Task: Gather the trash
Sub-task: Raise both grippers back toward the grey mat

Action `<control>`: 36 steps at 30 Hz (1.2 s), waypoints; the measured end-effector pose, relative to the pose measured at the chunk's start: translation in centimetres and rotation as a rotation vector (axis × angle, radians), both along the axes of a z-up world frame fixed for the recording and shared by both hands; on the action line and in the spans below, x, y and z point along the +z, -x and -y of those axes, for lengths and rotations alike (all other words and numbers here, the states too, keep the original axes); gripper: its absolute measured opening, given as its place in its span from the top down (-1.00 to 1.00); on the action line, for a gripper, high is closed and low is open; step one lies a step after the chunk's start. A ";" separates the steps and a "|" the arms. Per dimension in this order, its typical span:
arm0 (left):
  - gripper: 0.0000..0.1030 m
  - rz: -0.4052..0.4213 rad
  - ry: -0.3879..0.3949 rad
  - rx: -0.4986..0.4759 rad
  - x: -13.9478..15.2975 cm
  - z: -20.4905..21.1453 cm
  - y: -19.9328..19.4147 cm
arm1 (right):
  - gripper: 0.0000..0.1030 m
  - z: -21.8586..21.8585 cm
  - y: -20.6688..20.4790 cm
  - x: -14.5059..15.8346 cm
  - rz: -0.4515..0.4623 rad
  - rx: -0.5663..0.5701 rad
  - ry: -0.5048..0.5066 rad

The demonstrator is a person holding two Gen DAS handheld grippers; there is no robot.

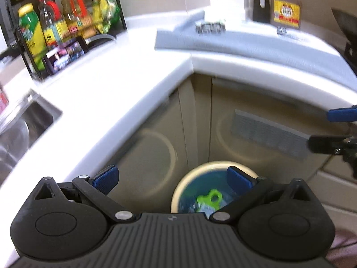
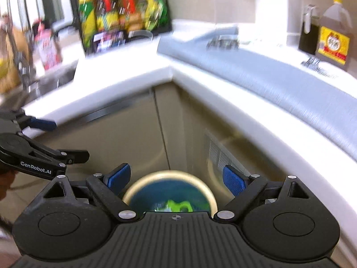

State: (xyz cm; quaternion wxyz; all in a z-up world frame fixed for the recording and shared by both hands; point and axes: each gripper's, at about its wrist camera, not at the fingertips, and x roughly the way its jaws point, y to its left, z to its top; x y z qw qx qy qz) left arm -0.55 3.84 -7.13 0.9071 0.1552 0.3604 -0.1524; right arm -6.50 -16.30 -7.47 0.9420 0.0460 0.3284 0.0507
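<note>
Down on the floor, in the inner corner of the beige cabinets (image 2: pixel 125 138), stands a round waste bin with a cream rim and a blue liner (image 2: pixel 138 184). Inside it lies a bright green plastic scrap (image 2: pixel 178 206) next to some crumpled clear wrapping; the left wrist view shows the same bin (image 1: pixel 178 192) and the same green piece (image 1: pixel 208 198), though blur hides finer detail.

Both grippers hang above the bin, pointing down toward it. The left gripper (image 1: pixel 173 176) has its 2 blue-padded fingers (image 1: pixel 104 177) spread wide with nothing between them; in that view the bin sits to the right of centre, under the right-hand finger. The right gripper (image 2: pixel 176 178) is likewise spread wide and empty, with the bin almost centred between its blue pads (image 2: pixel 234 178). Each gripper shows at the edge of the other's view: the left one (image 2: pixel 67 140) at the left edge of the right wrist view, the right one (image 1: pixel 328 129) at the right edge of the left wrist view, both with fingers apart.

A white L-shaped countertop (image 1: pixel 107 93) wraps around the corner above the cabinets. On its far left stands a black wire rack of bottles and packets (image 1: pixel 62 22), with a steel sink (image 1: pixel 29 120) nearer on the left. A grey mat (image 2: pixel 256 76) covers the right run of the counter, and at its far right stand a large clear jug with a yellow label (image 2: pixel 334 35) and a dark bottle (image 2: pixel 309 33). A grey vent panel (image 1: pixel 267 134) sits on the right cabinet face.
</note>
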 end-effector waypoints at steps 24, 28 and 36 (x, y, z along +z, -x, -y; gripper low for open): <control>-0.99 0.136 0.022 -0.213 9.5 13.3 -17.3 | -0.89 16.3 -17.9 7.3 0.275 -0.342 0.126; -0.99 0.098 0.003 -0.246 7.6 16.6 -21.3 | -0.89 19.2 -22.8 6.2 0.210 -0.353 0.136; -0.99 0.008 0.092 -0.229 5.6 21.3 -28.5 | -0.89 23.0 -30.5 4.5 0.145 -0.276 0.112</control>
